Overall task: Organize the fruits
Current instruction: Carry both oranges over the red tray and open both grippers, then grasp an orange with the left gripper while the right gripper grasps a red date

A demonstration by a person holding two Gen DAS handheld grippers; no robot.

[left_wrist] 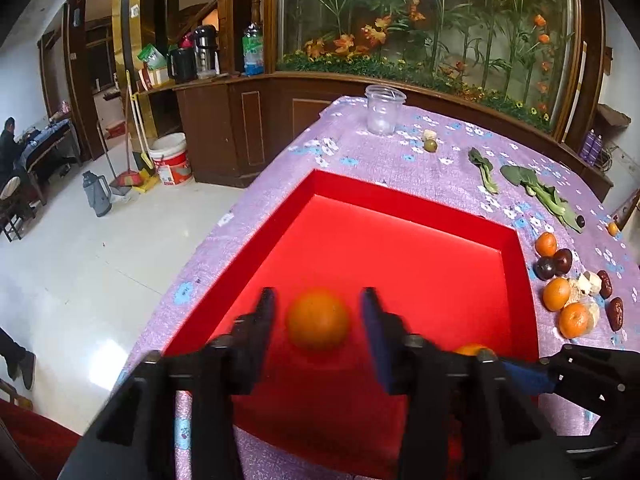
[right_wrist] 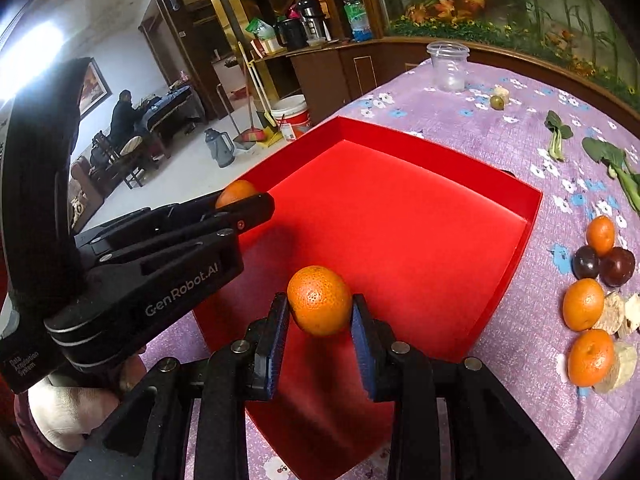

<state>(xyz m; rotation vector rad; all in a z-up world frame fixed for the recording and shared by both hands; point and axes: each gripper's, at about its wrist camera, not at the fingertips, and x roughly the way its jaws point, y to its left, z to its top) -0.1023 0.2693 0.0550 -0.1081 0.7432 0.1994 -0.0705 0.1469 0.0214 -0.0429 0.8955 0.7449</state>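
A red tray (left_wrist: pixel 516 264) (right_wrist: pixel 532 216) lies on the purple flowered tablecloth. My left gripper (left_wrist: pixel 318 312) hangs over the tray's near part with its jaws apart; a blurred orange (left_wrist: pixel 318 319) sits between them with a gap on each side. In the right wrist view the left gripper (right_wrist: pixel 240 200) shows at the left with that orange (right_wrist: pixel 235 193). My right gripper (right_wrist: pixel 320 308) is shut on another orange (right_wrist: pixel 319 300) above the tray's near edge. Three more oranges (right_wrist: pixel 583 304) and two dark plums (right_wrist: pixel 618 266) lie right of the tray.
A clear plastic cup (left_wrist: pixel 385 109) stands at the table's far edge, with a small green fruit (left_wrist: pixel 430 145) near it. Green leaves (left_wrist: pixel 536 190), red dates (left_wrist: pixel 616 312) and pale peel pieces lie at the right. The table drops to the floor on the left.
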